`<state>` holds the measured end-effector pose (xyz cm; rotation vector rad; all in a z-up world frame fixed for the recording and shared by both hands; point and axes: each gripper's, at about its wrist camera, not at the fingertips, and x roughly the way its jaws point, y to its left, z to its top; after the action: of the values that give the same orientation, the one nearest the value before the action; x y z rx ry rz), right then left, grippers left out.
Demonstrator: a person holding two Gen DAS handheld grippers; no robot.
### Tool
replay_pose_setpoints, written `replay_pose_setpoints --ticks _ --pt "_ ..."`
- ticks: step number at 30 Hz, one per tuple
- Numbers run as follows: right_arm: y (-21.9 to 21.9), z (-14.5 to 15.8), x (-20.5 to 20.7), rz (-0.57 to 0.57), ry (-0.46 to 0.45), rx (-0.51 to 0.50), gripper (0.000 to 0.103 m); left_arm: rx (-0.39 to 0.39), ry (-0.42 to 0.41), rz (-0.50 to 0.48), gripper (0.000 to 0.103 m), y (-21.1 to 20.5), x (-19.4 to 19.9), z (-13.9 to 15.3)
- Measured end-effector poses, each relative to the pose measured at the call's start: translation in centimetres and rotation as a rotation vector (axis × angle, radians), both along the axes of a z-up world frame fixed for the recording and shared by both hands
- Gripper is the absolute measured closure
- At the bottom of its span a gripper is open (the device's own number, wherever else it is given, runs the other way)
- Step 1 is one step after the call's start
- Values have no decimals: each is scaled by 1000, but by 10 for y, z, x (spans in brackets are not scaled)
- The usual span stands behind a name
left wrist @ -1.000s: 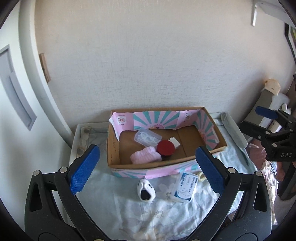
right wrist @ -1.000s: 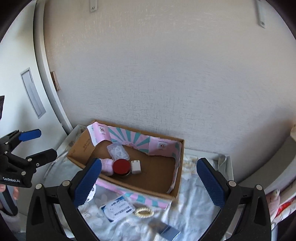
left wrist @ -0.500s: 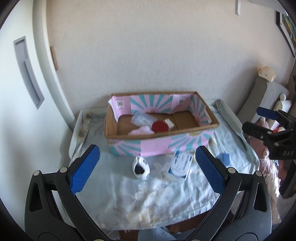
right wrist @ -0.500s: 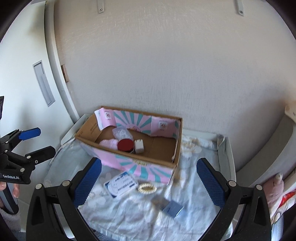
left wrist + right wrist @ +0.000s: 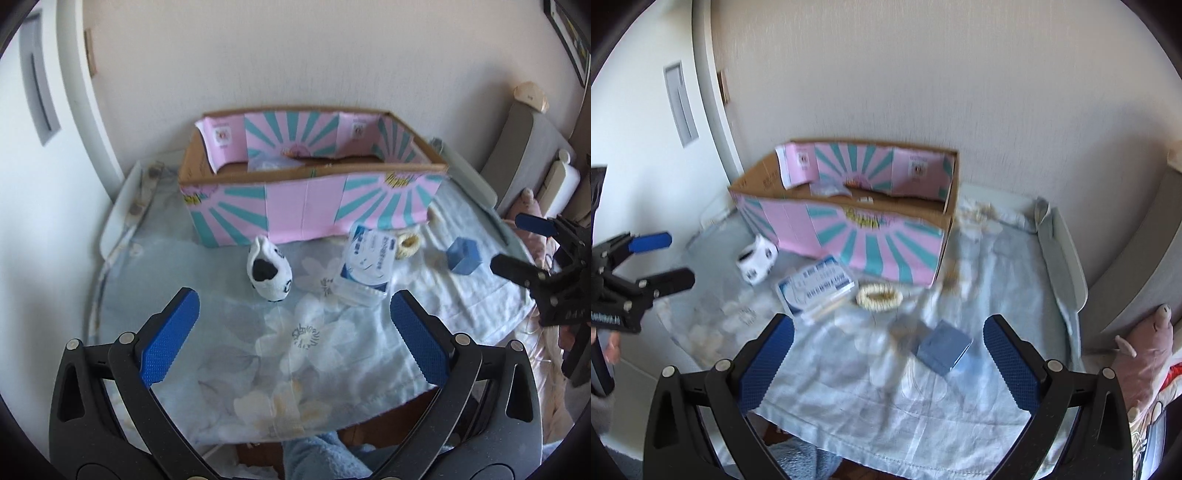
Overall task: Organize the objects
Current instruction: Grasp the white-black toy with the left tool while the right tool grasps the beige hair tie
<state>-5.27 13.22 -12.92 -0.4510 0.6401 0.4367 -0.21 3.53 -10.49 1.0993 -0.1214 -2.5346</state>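
A pink and teal cardboard box point(image 5: 306, 212) point(image 5: 849, 236) stands at the back of a small table under a pale floral cloth point(image 5: 314, 332). In front of it lie a black-and-white sock point(image 5: 269, 269) point(image 5: 757, 262), a blue-and-white packet point(image 5: 365, 266) point(image 5: 816, 288), a cream scrunchie point(image 5: 406, 245) point(image 5: 879, 297) and a small blue box point(image 5: 463, 260) point(image 5: 943, 350). My left gripper point(image 5: 295, 332) hangs open above the cloth, short of the sock. My right gripper point(image 5: 886, 354) is open too, with the blue box just inside its right finger. Only the tops of the box's contents show.
A wall rises directly behind the box, with a white door frame point(image 5: 88, 92) to the left. A grey padded piece point(image 5: 524, 140) and a pink soft toy point(image 5: 1145, 350) crowd the right side. The person's blue sleeve or knee point(image 5: 321, 454) sits below the table's front edge.
Both grippers have dropped and pulled back: the box is now seen from its front wall, and the sock, packet, scrunchie and blue box lie closer. Both stay open.
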Motion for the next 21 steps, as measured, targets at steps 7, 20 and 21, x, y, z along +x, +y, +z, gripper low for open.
replay_pose_setpoints --ticks 7,20,21 --pt "11 -37 29 28 20 -40 8 25 2 24 5 -32 -28 -33" --pt "39 -77 84 45 70 -123 33 22 -58 64 27 -73 -68 -72" --pt "40 -77 86 48 72 -123 35 24 -58 65 27 -74 -69 -74"
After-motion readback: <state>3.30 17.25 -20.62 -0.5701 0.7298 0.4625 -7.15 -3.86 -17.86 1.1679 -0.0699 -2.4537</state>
